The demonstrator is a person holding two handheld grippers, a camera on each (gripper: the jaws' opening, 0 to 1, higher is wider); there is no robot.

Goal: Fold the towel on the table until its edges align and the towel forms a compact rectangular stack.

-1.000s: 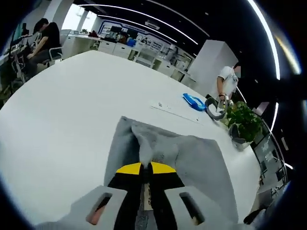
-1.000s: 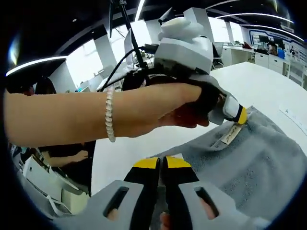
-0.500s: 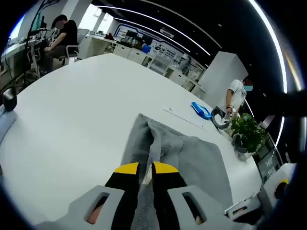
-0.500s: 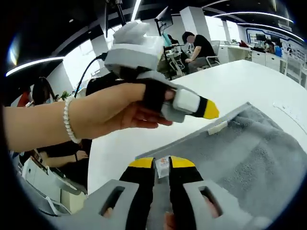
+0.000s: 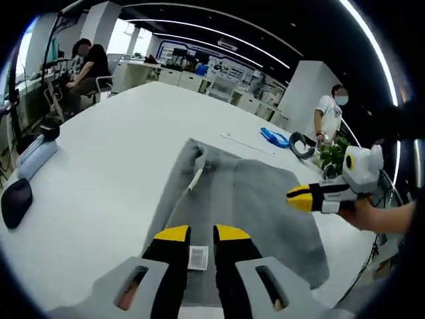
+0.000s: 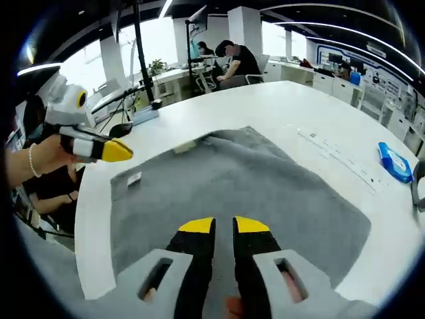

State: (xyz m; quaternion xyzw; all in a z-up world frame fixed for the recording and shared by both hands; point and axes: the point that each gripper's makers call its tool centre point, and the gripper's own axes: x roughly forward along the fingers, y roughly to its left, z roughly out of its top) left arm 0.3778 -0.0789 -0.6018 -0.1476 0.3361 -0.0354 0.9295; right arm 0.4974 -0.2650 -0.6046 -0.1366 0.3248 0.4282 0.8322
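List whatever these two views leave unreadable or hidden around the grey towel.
- Grey terry towel: near edge hidden behind the right gripper, right gripper view.
- Small white label: print too small, left gripper view.
- Blue flat packet: too small to identify, left gripper view.

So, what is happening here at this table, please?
A person is folding a grey towel on a white table with a gripper in each hand. Right now the towel lies spread out and mostly flat. The left gripper and the right gripper both hover over it, slightly open, holding nothing. No finished fold is visible yet.
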